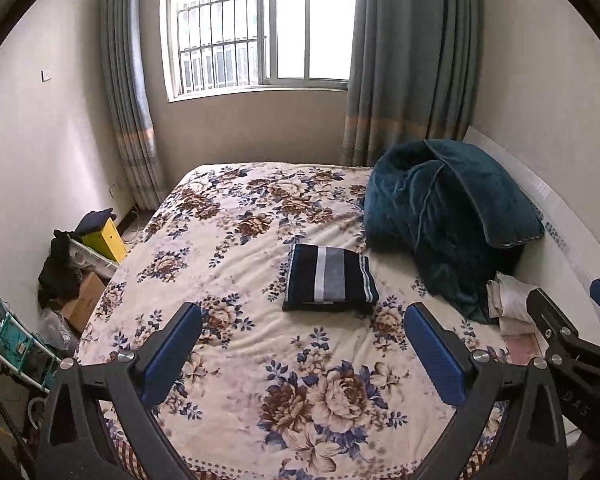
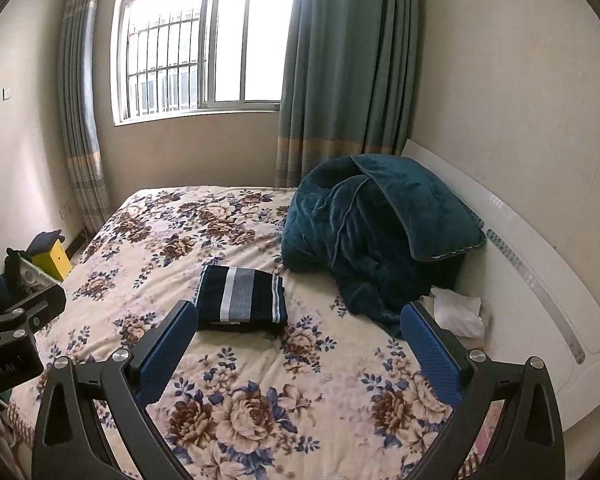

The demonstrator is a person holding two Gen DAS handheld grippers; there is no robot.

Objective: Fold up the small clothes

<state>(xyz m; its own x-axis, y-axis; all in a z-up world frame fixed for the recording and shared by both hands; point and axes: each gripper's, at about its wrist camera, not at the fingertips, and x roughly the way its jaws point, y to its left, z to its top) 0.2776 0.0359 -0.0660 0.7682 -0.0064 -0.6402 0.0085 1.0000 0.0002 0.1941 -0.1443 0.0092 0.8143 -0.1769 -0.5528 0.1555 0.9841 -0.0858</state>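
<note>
A folded dark navy garment with white and grey stripes lies flat on the floral bedspread near the middle of the bed; it also shows in the right wrist view. My left gripper is open and empty, held above the bed in front of the garment. My right gripper is open and empty, just in front and to the right of the garment. The right gripper shows at the right edge of the left wrist view; the left one shows at the left edge of the right wrist view.
A bunched teal blanket lies at the head of the bed, by the white headboard. White cloths lie beside it. Boxes, a yellow box and dark clothes sit on the floor at the left. Window and curtains stand behind.
</note>
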